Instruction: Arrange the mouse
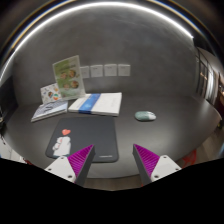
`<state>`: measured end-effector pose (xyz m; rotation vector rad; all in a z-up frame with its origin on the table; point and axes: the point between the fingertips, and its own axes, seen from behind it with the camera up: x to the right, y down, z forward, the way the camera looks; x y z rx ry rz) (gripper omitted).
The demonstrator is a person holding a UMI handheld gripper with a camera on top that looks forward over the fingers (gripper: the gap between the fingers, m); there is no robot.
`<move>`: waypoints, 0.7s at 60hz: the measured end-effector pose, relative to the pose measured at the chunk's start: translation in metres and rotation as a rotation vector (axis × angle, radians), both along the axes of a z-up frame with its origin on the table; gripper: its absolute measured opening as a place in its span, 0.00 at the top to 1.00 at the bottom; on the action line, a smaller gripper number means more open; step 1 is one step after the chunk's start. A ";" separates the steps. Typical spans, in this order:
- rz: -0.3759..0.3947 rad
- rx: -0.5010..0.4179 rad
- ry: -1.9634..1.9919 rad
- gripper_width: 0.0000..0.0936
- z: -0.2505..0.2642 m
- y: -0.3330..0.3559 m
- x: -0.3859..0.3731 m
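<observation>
- Counter (165,135): dark, smooth, flat surface carrying every item listed. A wide bare stretch runs from the mouse pad's right edge out to the mouse and past it; the counter's near edge lies just behind the claw's fingers, its far edge meets a pale wall.
- Mouse pad (88,138): dark grey rectangular mat, soft-looking, taken as the landmark. It lies flat just ahead of the left finger, its near edge close to the fingertip. A small red mark and a pale pink-white patch show on its left part.
- Claw (118,158): two-finger tool with magenta pads (82,157) on the inner faces. Fingers stand apart with nothing between them, held low above the counter's near edge and pointing forward, level. The left finger overlaps the mouse pad's near right corner; the right finger is over bare counter to the right of the mouse pad.
- Mouse (146,115): small, rounded, pale grey-green computer mouse, low and oval. It sits on bare counter to the right of the mouse pad and beyond it, well apart from the pad and from both fingers.
- Stack of papers or booklets (97,103): white with a blue strip, lying flat just behind the mouse pad's far edge.
- Upright printed card (68,76): greenish, standing behind the mouse pad, to the left of the stack.
</observation>
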<state>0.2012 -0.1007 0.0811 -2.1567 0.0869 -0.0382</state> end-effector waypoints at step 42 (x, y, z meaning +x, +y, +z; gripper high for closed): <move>-0.280 -0.010 0.146 0.10 -0.079 0.145 0.161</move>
